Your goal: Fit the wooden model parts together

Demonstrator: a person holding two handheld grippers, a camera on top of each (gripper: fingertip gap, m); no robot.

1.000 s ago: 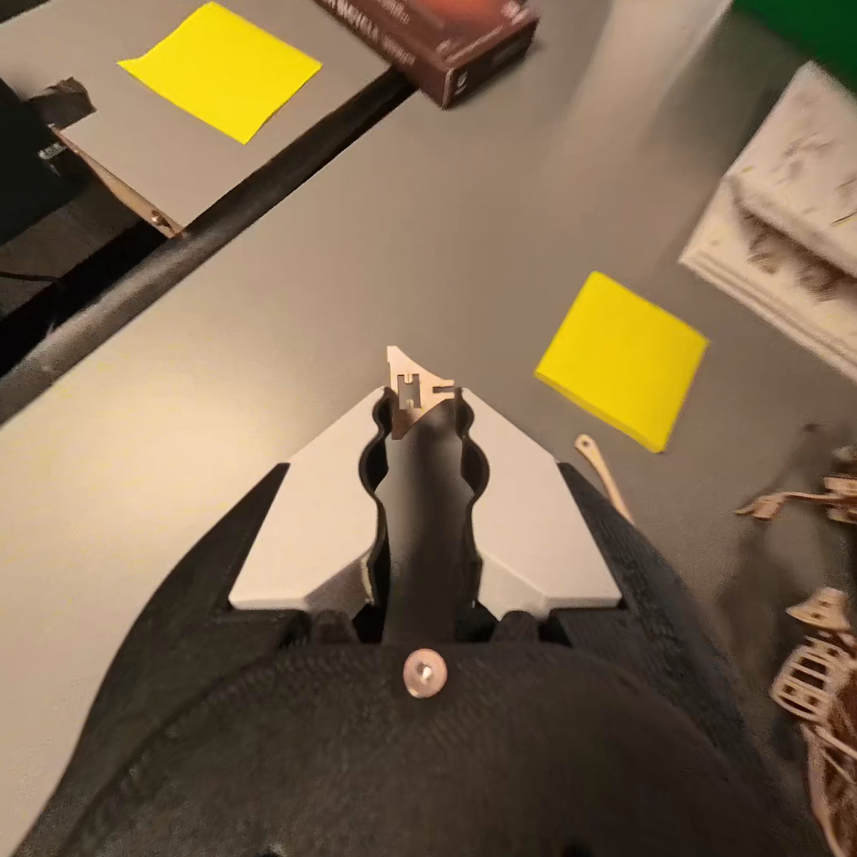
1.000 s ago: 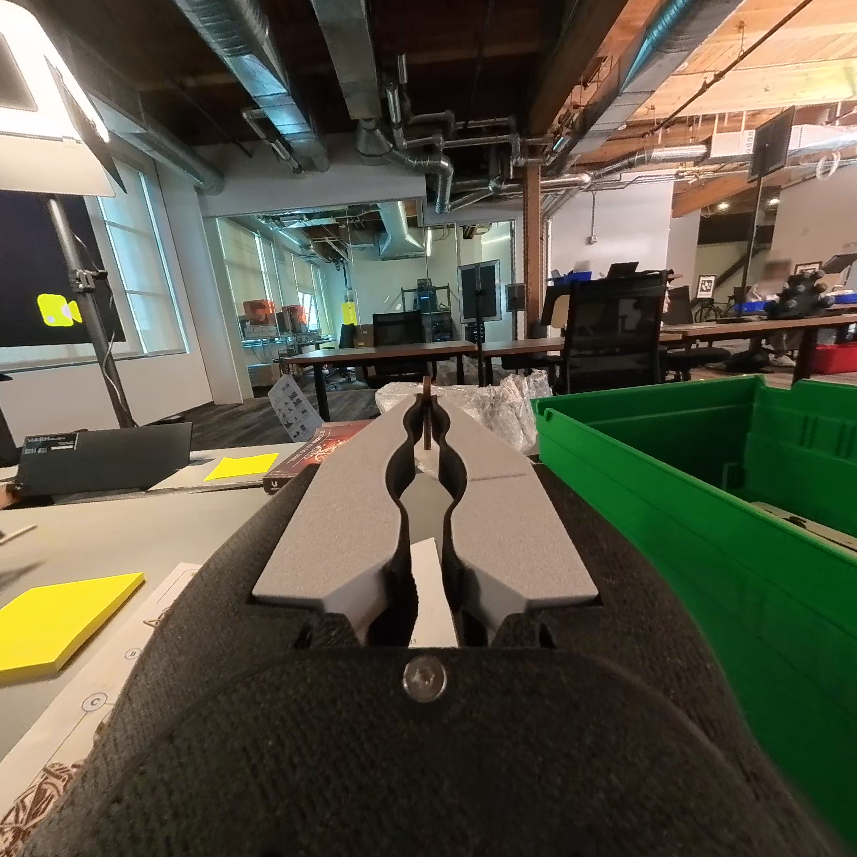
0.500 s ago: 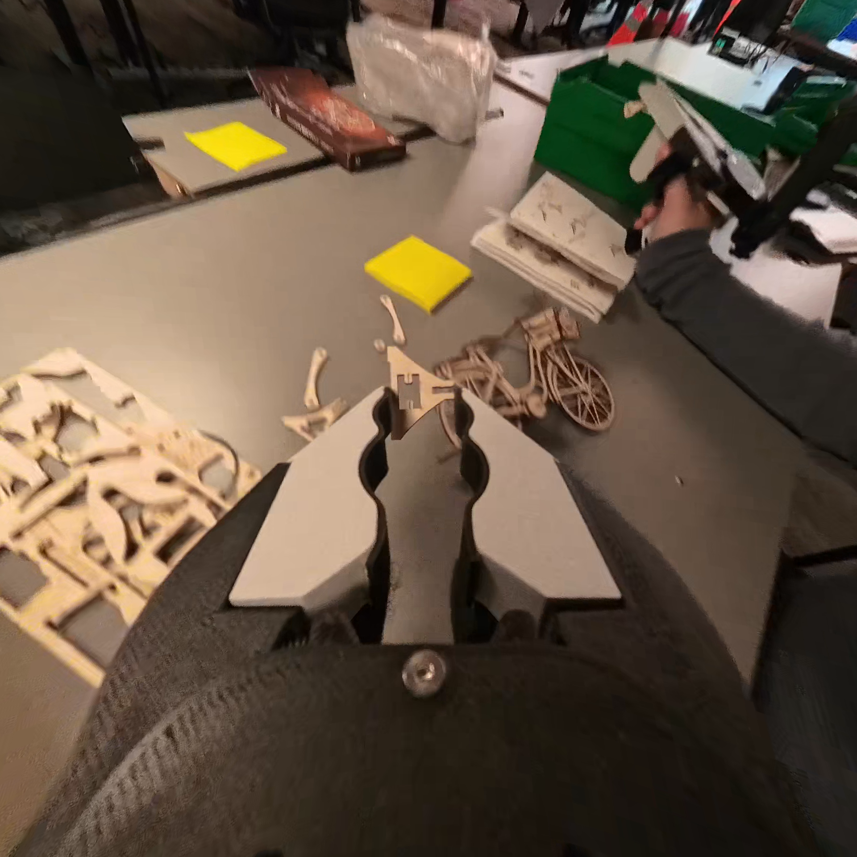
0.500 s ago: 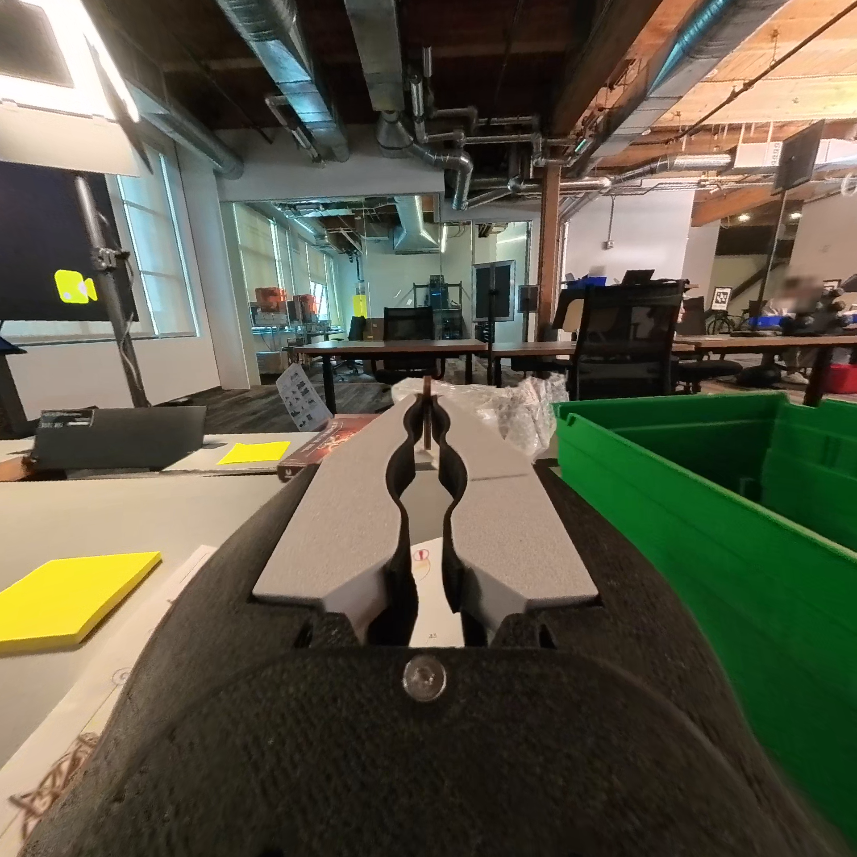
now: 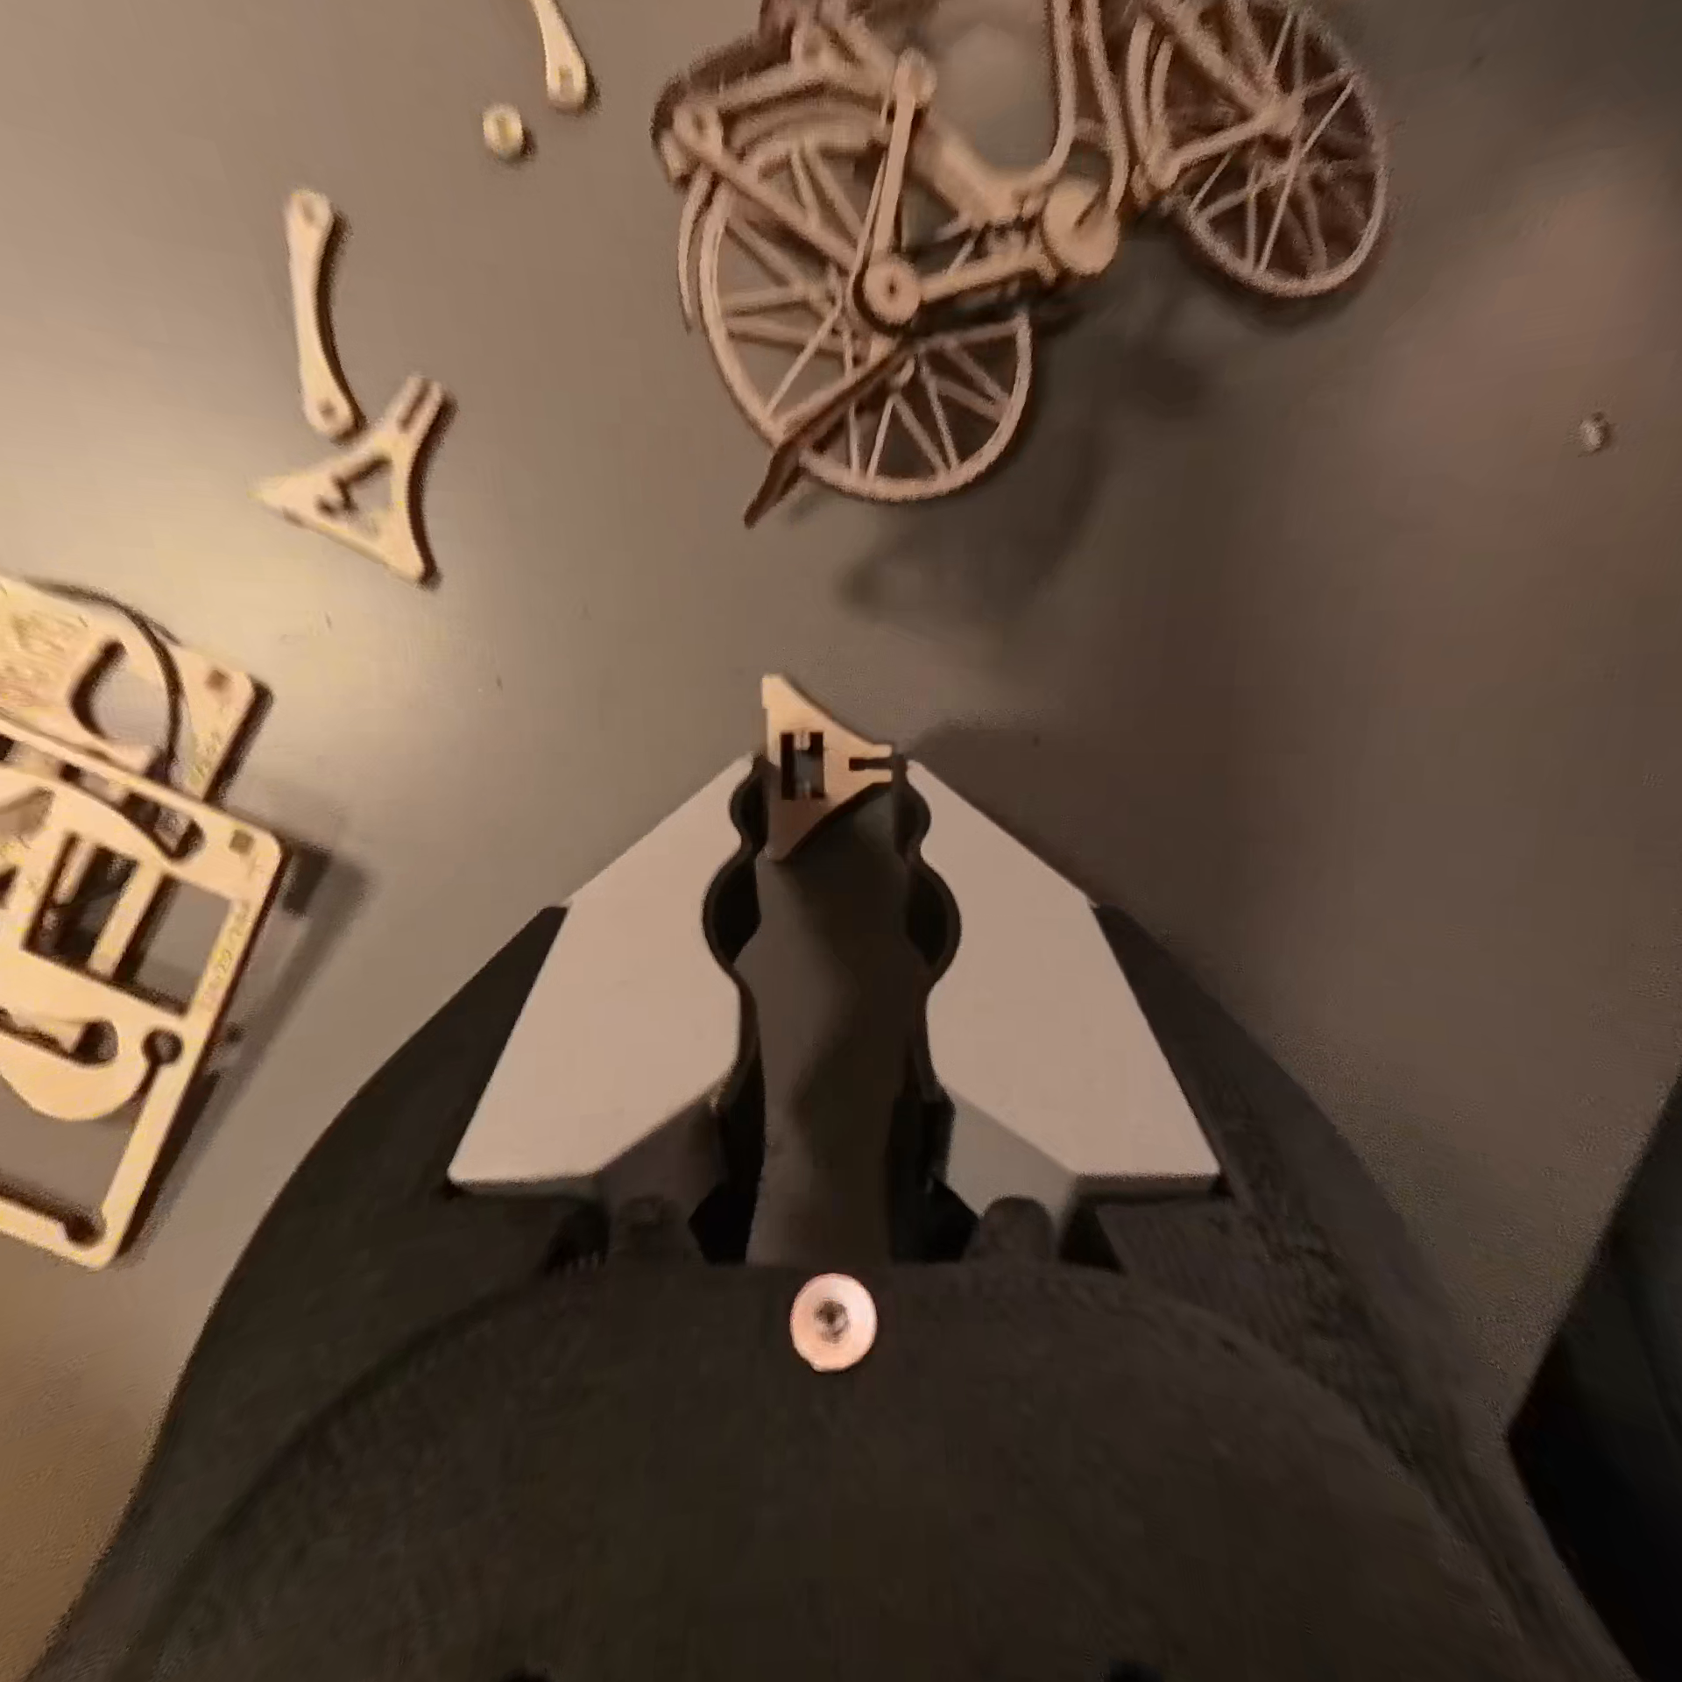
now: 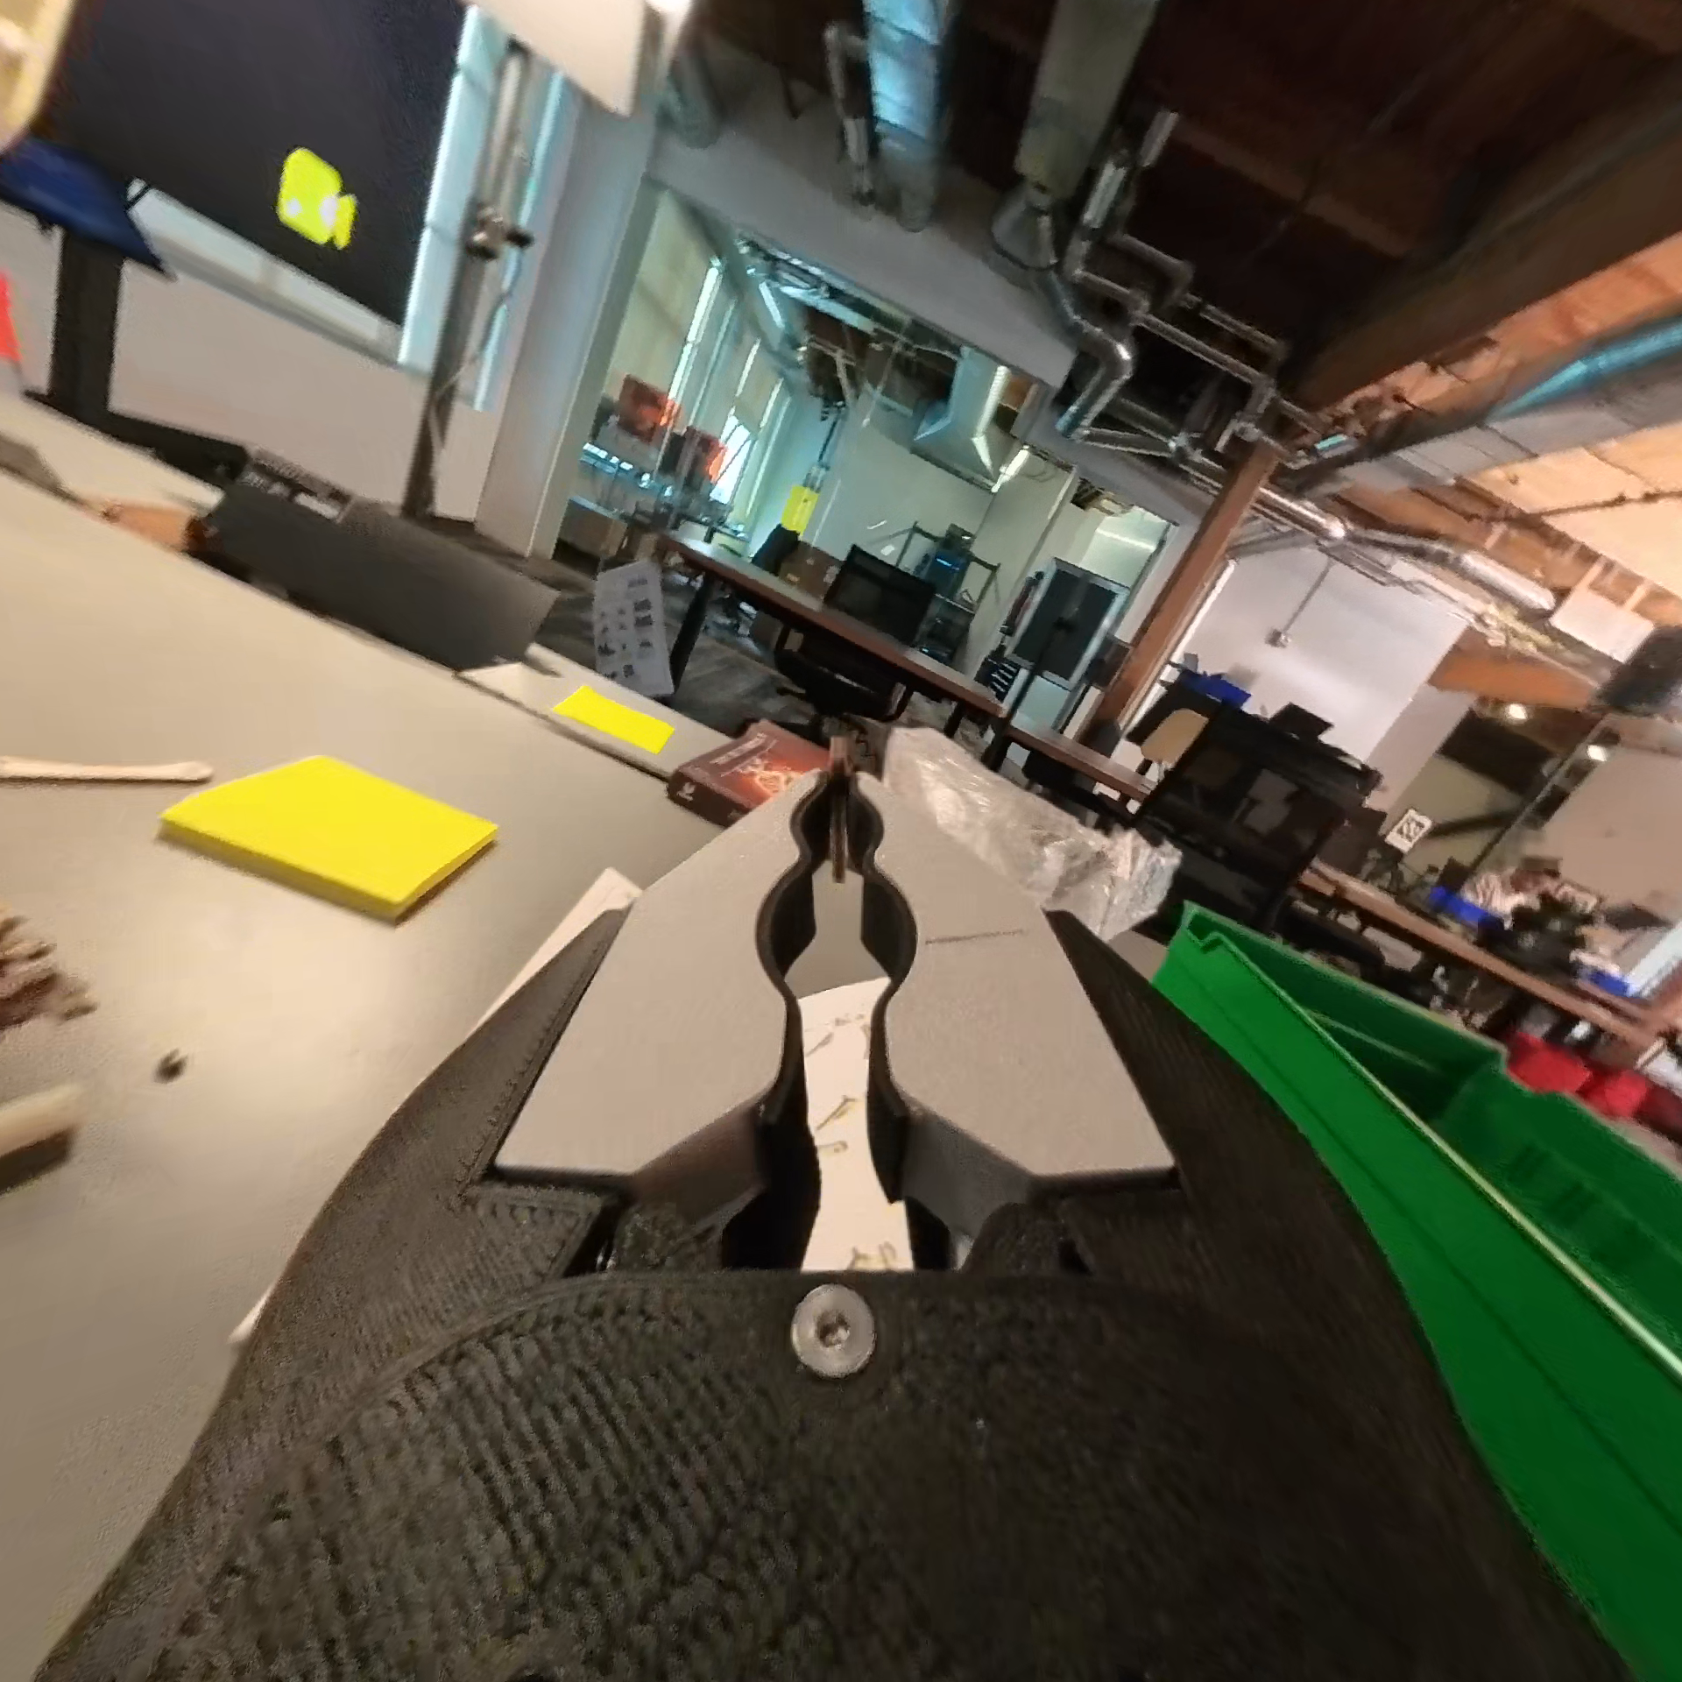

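Observation:
My left gripper [image 5: 824, 774] is shut on a small slotted wooden piece [image 5: 805, 765] and holds it above the grey table, just short of a wooden bicycle model [image 5: 983, 227] lying on its side. Loose wooden parts lie to the left: a triangular piece [image 5: 364, 487], a curved bar [image 5: 314, 309], a small ring [image 5: 503, 130]. My right gripper [image 6: 839, 792] is shut on a thin dark wooden piece [image 6: 838, 819] seen edge-on, held tilted above the table.
A punched-out wooden parts sheet [image 5: 118, 910] lies at the left. In the right wrist view a yellow sticky pad [image 6: 332, 833], a paper instruction sheet [image 6: 846, 1092], a green bin [image 6: 1456, 1229], a dark box [image 6: 737, 774] and a clear plastic bag [image 6: 1010, 837] sit on the table. Tip to tip, the grippers are about 35 centimeters apart. Measured from the fingertips, the curved bar [image 5: 314, 309] is 15 centimeters or so from the left gripper and 35 centimeters from the right.
My left gripper swung down and now looks straight at the table, close to the bicycle. My right gripper tilted and rolled left, still holding its piece.

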